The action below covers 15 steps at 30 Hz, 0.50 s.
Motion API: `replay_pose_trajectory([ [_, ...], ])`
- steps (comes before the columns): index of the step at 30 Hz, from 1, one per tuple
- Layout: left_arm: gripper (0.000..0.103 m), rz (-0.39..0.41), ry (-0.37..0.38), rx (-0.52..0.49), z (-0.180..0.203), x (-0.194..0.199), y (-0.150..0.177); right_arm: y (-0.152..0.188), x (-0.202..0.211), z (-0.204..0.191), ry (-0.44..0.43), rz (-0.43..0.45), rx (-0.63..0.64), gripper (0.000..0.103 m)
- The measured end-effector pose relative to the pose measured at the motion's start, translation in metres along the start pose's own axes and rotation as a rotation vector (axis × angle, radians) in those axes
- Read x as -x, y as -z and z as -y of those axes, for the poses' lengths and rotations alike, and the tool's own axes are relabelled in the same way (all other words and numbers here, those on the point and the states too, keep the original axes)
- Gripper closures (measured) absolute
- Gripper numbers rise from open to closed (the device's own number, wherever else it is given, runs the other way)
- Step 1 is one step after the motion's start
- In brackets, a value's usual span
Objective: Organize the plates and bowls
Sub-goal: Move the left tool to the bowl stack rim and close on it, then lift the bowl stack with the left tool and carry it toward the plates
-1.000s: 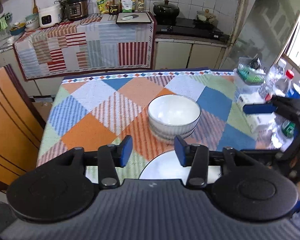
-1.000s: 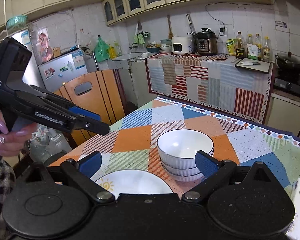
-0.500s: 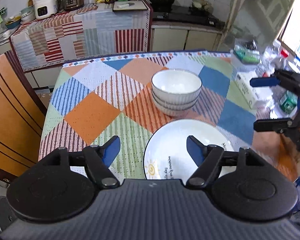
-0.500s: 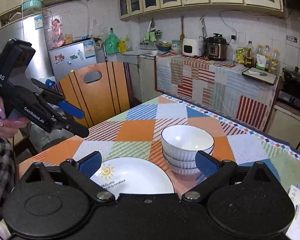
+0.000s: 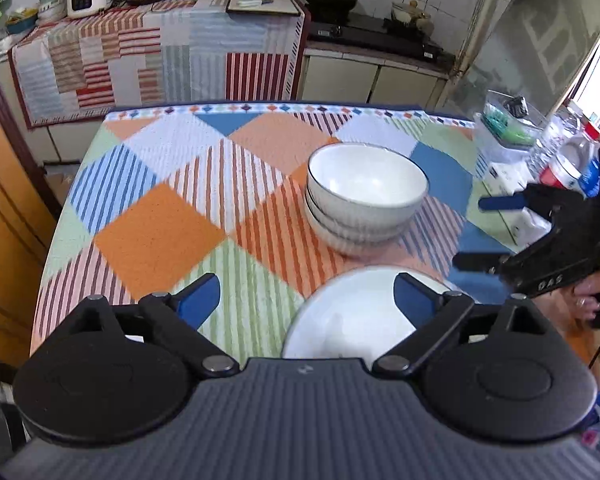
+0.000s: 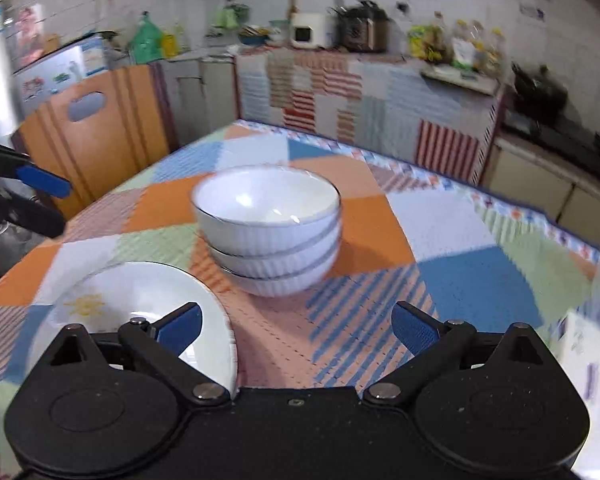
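Observation:
A stack of three white ribbed bowls (image 5: pixel 366 196) (image 6: pixel 266 228) stands mid-table on the patchwork cloth (image 5: pixel 160 232). In front of it lies a white plate (image 5: pixel 352 312) (image 6: pixel 132 300) with a yellow sun print. My left gripper (image 5: pixel 306 298) hovers over the plate's near left side, its jaws opening wide, and nothing is held between them. My right gripper (image 6: pixel 296 328) is open and empty, with the bowls ahead of it and the plate under its left finger. Each gripper shows at the edge of the other's view: the right gripper (image 5: pixel 488 232) and the left gripper (image 6: pixel 48 204).
Bottles (image 5: pixel 572 160), a white box (image 5: pixel 504 176) and a clear container (image 5: pixel 508 128) crowd the table's right side. An orange chair back (image 6: pixel 96 120) stands at the left. A person's hand (image 5: pixel 588 292) holds the right gripper. The kitchen counter lies beyond the table.
The left gripper's jaws have spread much wider. Both grippers have sunk toward the table, and the bowls and plate look larger. The right view has tilted down. The dishes have not moved.

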<state>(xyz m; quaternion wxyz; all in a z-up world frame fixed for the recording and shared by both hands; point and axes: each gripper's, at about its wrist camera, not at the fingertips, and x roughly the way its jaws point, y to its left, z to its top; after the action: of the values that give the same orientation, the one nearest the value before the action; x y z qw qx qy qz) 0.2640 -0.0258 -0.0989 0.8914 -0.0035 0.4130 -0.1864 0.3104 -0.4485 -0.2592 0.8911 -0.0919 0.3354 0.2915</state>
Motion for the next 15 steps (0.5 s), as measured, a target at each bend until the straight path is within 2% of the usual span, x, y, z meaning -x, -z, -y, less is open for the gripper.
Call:
replay_pose_trajectory([
  [3, 0.008, 0.012, 0.009, 0.048, -0.011, -0.017, -0.010, 0.004, -0.022, 0.015, -0.008, -0.012, -0.068, 0.001],
  [8, 0.008, 0.036, 0.077, 0.179, -0.029, -0.042, -0.026, 0.001, -0.048, 0.026, -0.098, -0.048, -0.144, 0.001],
  [15, 0.010, -0.005, 0.130, 0.337, -0.038, -0.098, -0.044, -0.005, -0.069, 0.019, -0.199, -0.109, -0.219, 0.001],
])
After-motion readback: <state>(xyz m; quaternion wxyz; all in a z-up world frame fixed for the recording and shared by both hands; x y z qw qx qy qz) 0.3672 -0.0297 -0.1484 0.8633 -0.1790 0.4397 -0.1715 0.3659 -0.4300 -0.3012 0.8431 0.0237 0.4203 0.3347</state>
